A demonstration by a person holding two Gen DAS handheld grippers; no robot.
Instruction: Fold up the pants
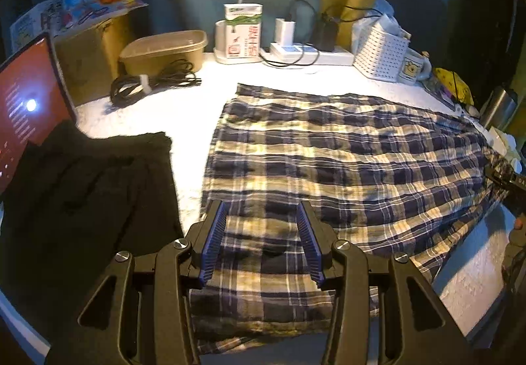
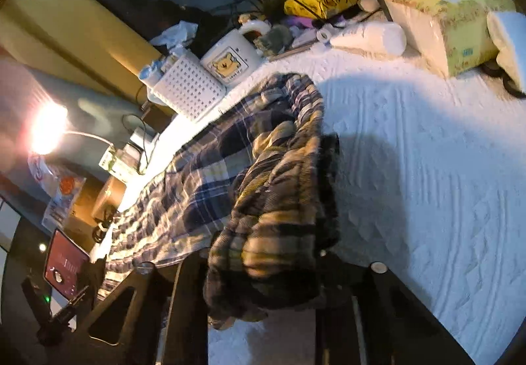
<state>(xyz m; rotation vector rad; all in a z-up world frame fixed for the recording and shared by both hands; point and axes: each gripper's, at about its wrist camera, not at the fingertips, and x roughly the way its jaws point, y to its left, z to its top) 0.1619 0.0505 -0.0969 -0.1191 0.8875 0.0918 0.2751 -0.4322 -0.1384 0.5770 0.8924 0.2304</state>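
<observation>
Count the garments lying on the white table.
2. The plaid pants are spread across the middle, one end bunched in the right gripper. A black garment lies at the left, beside the tablet. Others may be hidden.

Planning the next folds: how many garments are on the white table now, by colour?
Blue, white and yellow plaid cotton pants: 1, spread flat, the right gripper bunching one end.
Black fabric garment: 1, lying left of the plaid pants; what kind it is I cannot tell.
Total: 2
</observation>
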